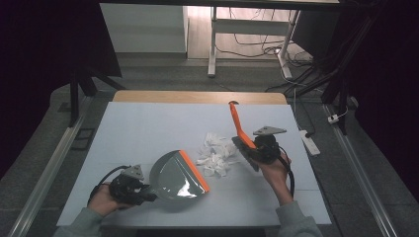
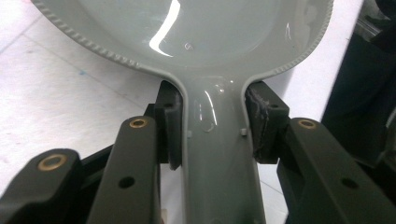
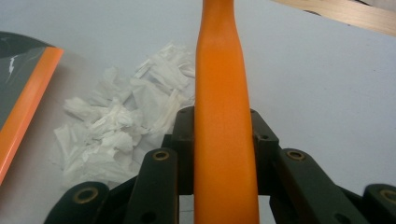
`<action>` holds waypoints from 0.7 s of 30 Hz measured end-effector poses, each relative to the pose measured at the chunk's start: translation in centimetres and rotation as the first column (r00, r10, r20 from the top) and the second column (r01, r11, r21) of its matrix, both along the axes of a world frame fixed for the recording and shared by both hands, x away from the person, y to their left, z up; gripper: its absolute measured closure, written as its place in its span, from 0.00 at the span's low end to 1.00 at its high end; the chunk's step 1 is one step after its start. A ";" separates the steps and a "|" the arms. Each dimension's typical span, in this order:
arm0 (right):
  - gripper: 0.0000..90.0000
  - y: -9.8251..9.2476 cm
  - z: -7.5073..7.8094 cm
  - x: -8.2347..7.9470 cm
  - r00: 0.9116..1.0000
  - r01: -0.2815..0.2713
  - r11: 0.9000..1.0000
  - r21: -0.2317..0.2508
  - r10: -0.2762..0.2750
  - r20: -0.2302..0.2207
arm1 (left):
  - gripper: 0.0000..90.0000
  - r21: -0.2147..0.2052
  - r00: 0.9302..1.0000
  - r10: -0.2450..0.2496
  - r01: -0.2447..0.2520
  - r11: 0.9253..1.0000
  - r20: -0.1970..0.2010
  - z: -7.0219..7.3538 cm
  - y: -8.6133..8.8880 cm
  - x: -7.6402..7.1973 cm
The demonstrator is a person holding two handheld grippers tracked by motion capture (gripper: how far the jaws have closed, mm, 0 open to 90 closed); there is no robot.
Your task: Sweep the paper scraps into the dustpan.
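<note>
A grey dustpan [image 1: 175, 177] with an orange front lip [image 1: 194, 171] lies at the front left of the white table. My left gripper [image 1: 148, 195] is shut on its grey handle [image 2: 215, 140], one pad on each side. A brush with an orange handle [image 1: 239, 123] and dark bristles [image 1: 243, 150] stands right of a pile of torn white paper scraps [image 1: 216, 154]. My right gripper [image 1: 256, 150] is shut on that orange handle [image 3: 223, 135]. In the right gripper view the scraps [image 3: 119, 128] lie left of the handle, between it and the dustpan lip [image 3: 28, 105].
The white table top [image 1: 148, 128] has a wooden strip [image 1: 197, 97] along its far edge. A white power strip [image 1: 310, 143] lies on the floor at the right. Table legs and cables stand behind.
</note>
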State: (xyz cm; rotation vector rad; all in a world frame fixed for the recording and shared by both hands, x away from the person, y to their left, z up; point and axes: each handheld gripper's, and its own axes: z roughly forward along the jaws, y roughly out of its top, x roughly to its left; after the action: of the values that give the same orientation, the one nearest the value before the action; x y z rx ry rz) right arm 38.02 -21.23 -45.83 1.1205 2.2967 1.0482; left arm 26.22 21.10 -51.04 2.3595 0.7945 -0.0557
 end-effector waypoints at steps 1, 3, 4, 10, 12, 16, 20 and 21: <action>0.79 0.0 0.0 0.0 1.000 0.004 1.000 -0.003 -0.004 0.000 | 0.68 -0.001 1.000 0.006 -0.006 1.000 0.000 0.0 0.1 0.1; 0.79 0.0 0.0 0.1 1.000 0.013 1.000 -0.016 -0.013 0.011 | 0.68 -0.002 1.000 0.009 -0.009 1.000 0.000 0.1 0.2 0.2; 0.79 0.0 0.1 0.4 1.000 0.022 1.000 -0.018 -0.022 0.014 | 0.68 -0.002 1.000 0.007 -0.007 1.000 -0.001 0.1 0.2 0.2; 0.79 -0.1 -0.1 1.5 0.999 0.047 0.999 -0.014 -0.047 0.016 | 0.68 0.009 1.000 0.003 -0.003 1.000 0.001 0.3 0.1 0.2; 0.79 -0.2 -0.2 1.7 0.998 0.053 0.998 -0.013 -0.053 0.014 | 0.68 0.006 1.000 0.007 -0.007 1.000 -0.001 0.3 0.0 0.3; 0.79 -0.4 -0.5 2.5 0.997 0.071 0.997 -0.004 -0.071 0.008 | 0.68 0.016 1.000 0.002 -0.002 1.000 -0.007 0.1 -0.3 0.6; 0.79 -0.5 -0.9 3.1 0.997 0.077 0.997 -0.008 -0.077 0.003 | 0.68 0.031 1.000 -0.010 0.010 0.999 -0.009 0.2 -0.8 0.9; 0.79 -0.5 -1.0 3.4 0.997 0.078 0.997 -0.011 -0.078 0.002 | 0.68 0.036 1.000 -0.018 0.018 0.999 -0.009 0.3 -0.8 1.1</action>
State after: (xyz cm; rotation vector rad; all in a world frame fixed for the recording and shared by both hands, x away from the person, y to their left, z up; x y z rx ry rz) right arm 41.38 -21.75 -46.86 1.1944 2.2353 1.0061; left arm 27.28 20.27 -50.75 2.4020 0.7849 -0.0595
